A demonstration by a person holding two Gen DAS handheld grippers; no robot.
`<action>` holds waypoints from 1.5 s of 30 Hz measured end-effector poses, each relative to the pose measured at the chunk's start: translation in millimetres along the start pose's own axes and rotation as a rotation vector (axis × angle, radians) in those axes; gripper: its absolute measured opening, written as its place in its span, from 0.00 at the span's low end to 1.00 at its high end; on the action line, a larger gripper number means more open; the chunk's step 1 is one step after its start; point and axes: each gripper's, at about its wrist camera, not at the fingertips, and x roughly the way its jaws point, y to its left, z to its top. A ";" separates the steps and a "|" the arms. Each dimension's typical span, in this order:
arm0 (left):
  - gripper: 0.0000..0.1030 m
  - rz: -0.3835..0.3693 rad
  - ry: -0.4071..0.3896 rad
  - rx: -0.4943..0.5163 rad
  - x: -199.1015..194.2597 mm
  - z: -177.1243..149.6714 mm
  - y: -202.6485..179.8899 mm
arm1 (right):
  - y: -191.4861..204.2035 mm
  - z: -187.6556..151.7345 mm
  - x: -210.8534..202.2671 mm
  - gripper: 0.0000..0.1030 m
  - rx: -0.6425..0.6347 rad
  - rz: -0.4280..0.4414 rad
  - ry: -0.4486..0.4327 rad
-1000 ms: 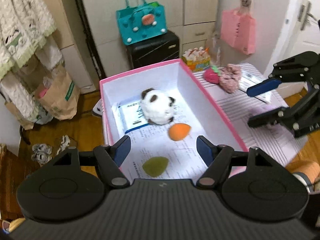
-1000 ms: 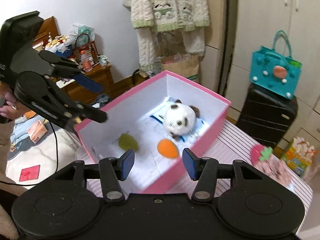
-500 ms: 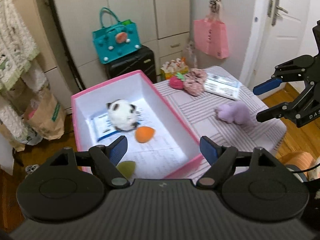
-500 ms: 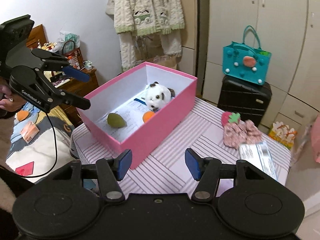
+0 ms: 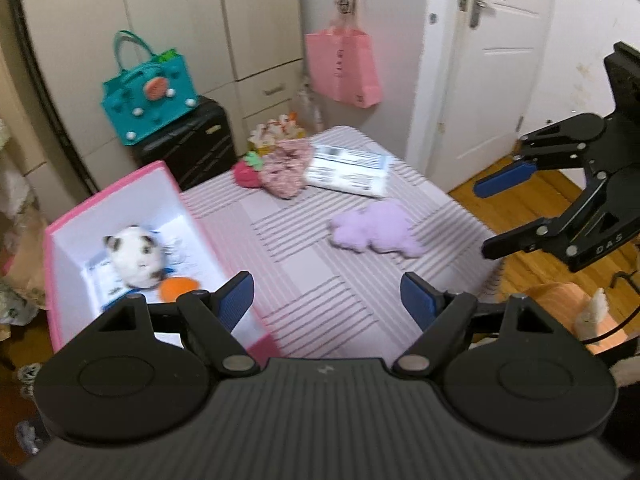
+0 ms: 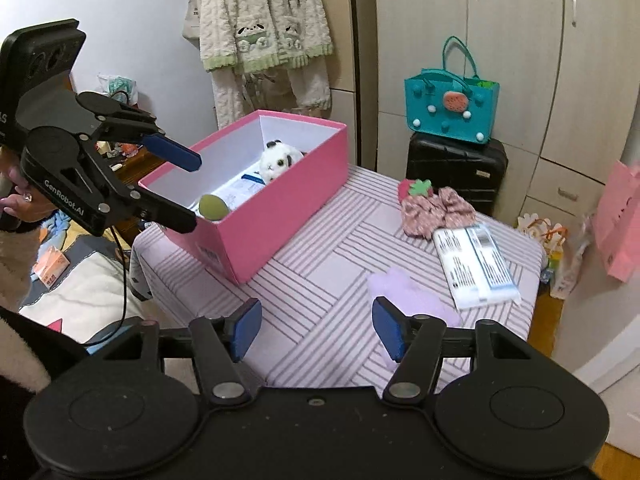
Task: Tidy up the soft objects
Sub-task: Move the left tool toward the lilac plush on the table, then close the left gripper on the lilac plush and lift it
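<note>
A pink box stands at the table's left. It holds a black-and-white plush, an orange soft piece and a green one. On the striped table lie a purple plush, a red strawberry plush and a pink floral scrunchie. My left gripper is open and empty beside the box. My right gripper is open and empty, near the purple plush.
A white wrapped pack lies at the table's far side. A black suitcase with a teal bag stands behind the table. A pink bag hangs on the wall. A white door is at the right.
Both grippers have swung from over the box to the right, toward the open table. The purple plush has come into view in front of them. Both stay open.
</note>
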 end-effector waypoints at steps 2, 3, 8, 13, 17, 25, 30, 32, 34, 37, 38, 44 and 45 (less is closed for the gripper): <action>0.78 -0.030 0.003 -0.007 8.0 0.3 -8.3 | -6.4 -9.7 0.6 0.66 0.019 0.000 -0.002; 0.78 -0.043 0.005 -0.012 12.1 0.2 -11.5 | -8.5 -13.6 1.5 0.67 0.027 -0.002 -0.002; 0.79 -0.084 -0.003 -0.021 38.0 1.8 -25.9 | -25.4 -36.6 18.6 0.67 0.073 -0.040 0.012; 0.79 -0.137 0.014 -0.059 74.0 4.2 -30.6 | -44.4 -55.4 39.9 0.69 0.111 -0.059 0.006; 0.79 -0.119 0.012 -0.048 106.9 3.4 -38.9 | -55.0 -70.2 63.3 0.72 0.140 -0.039 -0.018; 0.79 -0.149 0.000 -0.124 161.8 5.5 -36.6 | -59.2 -86.8 110.2 0.74 0.141 -0.108 -0.089; 0.79 -0.169 -0.002 -0.189 184.0 12.7 -25.4 | -61.9 -86.4 125.0 0.76 0.162 -0.124 -0.137; 0.81 -0.147 -0.010 -0.206 192.1 15.1 -21.8 | -60.9 -85.7 131.0 0.78 0.150 -0.143 -0.149; 0.81 -0.115 -0.011 -0.234 200.2 17.1 -19.7 | -60.4 -84.3 136.0 0.79 0.147 -0.173 -0.149; 0.81 -0.094 -0.007 -0.252 211.3 17.0 -18.1 | -61.3 -81.4 142.2 0.85 0.146 -0.208 -0.146; 0.81 -0.089 -0.005 -0.262 214.9 16.2 -16.8 | -62.0 -80.6 143.5 0.85 0.149 -0.210 -0.144; 0.81 -0.058 0.002 -0.319 227.1 7.2 -16.1 | -63.5 -74.6 151.4 0.86 0.166 -0.187 -0.132; 0.80 -0.071 0.004 -0.330 228.0 5.8 -16.2 | -64.0 -74.0 152.8 0.86 0.171 -0.185 -0.130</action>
